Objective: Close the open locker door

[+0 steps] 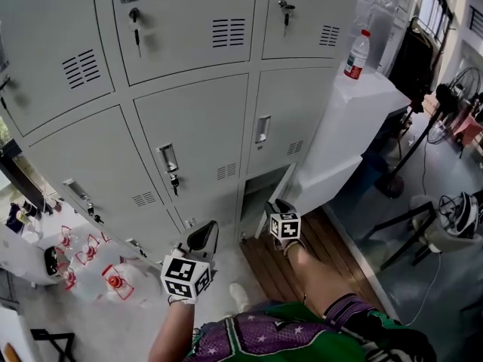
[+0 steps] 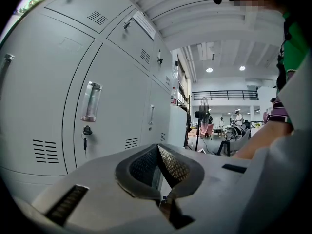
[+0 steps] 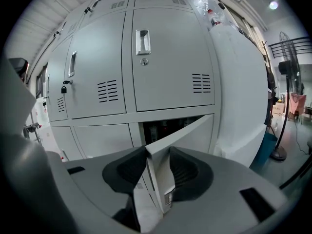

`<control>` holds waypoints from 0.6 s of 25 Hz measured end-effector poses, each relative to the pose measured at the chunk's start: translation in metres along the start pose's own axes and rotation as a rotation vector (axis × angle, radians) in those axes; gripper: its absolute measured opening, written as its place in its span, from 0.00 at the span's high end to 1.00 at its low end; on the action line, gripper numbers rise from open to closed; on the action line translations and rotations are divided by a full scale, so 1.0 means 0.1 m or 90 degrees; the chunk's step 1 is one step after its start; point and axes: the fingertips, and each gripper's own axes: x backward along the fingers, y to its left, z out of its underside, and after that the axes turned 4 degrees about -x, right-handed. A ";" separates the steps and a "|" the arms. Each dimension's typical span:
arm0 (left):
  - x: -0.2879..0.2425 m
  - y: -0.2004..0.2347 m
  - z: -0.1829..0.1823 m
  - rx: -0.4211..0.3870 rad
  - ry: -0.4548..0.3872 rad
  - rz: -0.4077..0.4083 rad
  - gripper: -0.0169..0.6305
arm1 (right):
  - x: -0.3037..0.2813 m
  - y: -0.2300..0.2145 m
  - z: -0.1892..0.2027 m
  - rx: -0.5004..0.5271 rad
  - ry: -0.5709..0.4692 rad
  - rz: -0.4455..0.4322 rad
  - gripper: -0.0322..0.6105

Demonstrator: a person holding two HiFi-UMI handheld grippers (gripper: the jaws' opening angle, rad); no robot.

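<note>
Against the grey wall of lockers (image 1: 189, 119), the bottom-row locker door (image 3: 190, 133) stands ajar, hinged on its right, its upright free edge pinched in the right claw (image 3: 157, 165), with the opening (image 3: 163, 126) just beyond to the left; the left claw (image 2: 157, 150), pressed together and empty, is farther left.

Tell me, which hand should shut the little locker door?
Right. The right tongs grip the edge of the open locker door, so that hand can swing it closed. The left tongs are shut and empty, facing closed lockers further left.
</note>
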 end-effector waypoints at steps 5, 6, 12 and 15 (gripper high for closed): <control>-0.02 0.05 -0.03 0.000 -0.002 -0.006 0.94 | -0.09 0.08 -0.04 0.003 0.002 -0.010 0.70; -0.02 0.07 -0.03 0.000 -0.002 -0.008 0.94 | -0.12 0.10 -0.04 0.004 0.003 -0.015 0.70; -0.06 0.15 -0.02 0.006 0.004 -0.017 0.94 | -0.23 0.21 -0.08 0.021 0.014 -0.041 0.72; -0.10 0.19 -0.04 0.004 0.004 -0.021 0.94 | -0.29 0.24 -0.11 0.021 0.013 -0.053 0.73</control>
